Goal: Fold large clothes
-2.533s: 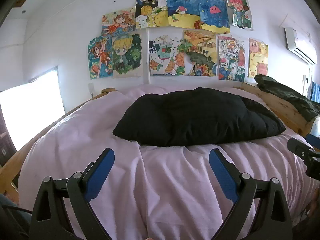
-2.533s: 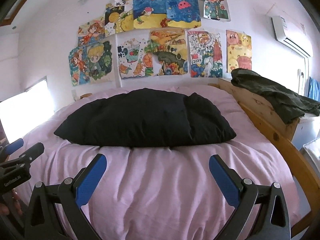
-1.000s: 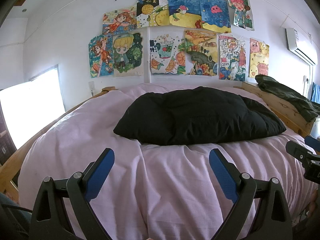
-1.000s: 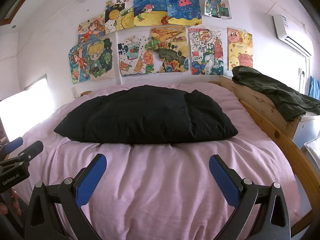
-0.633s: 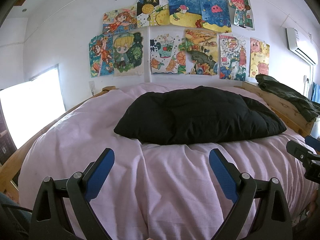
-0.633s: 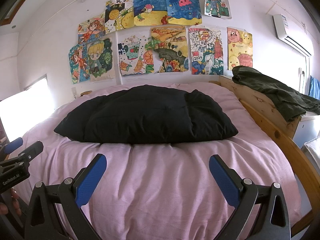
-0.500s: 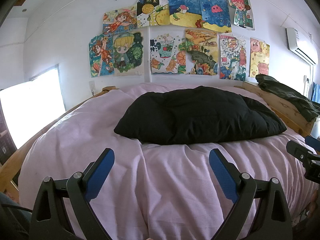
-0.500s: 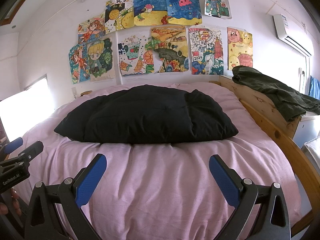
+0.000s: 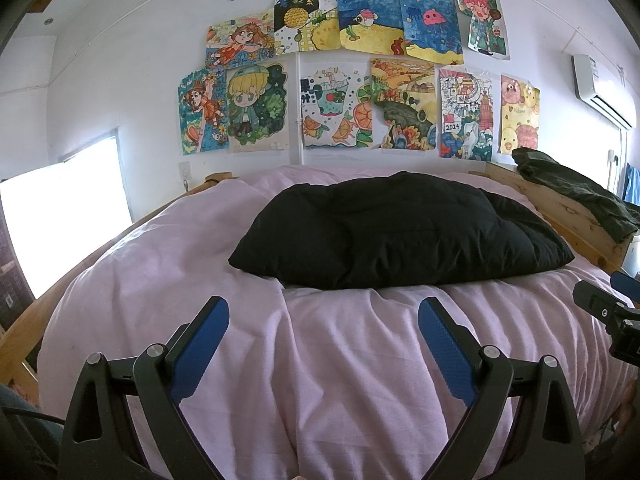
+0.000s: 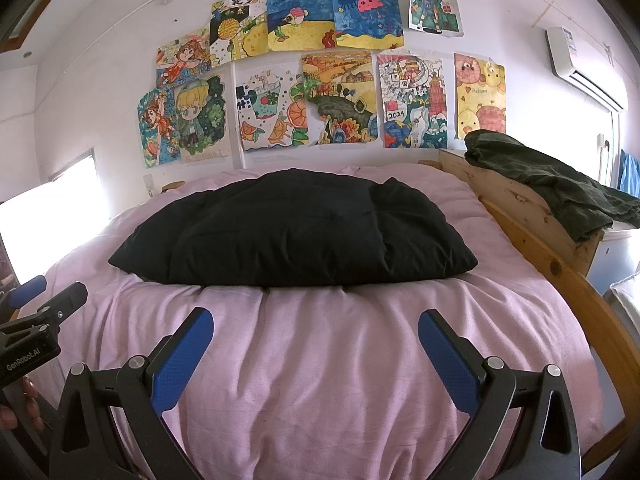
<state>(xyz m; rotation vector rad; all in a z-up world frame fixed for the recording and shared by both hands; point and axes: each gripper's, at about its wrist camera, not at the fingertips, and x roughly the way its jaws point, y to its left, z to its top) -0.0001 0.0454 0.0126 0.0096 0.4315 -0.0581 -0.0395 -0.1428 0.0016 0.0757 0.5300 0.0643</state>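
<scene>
A puffy black garment [image 9: 400,236] [image 10: 296,232] lies as a folded rectangular bundle across the middle of a bed with a pink cover [image 9: 320,360] [image 10: 340,360]. My left gripper [image 9: 324,320] hovers open above the near part of the cover, well short of the bundle, with nothing between its blue pads. My right gripper [image 10: 316,328] is likewise open and empty at the same near side. Each gripper shows at the edge of the other's view: the right one [image 9: 612,312] and the left one [image 10: 44,300].
A wooden bed frame [image 10: 532,216] runs along the right side, with a dark green garment [image 10: 552,184] draped over it. Several colourful drawings [image 9: 360,72] hang on the white wall behind. A bright window [image 9: 60,216] is at left, an air conditioner [image 10: 580,64] at upper right.
Both views have drifted very slightly; the grippers stay open and the black bundle has not moved.
</scene>
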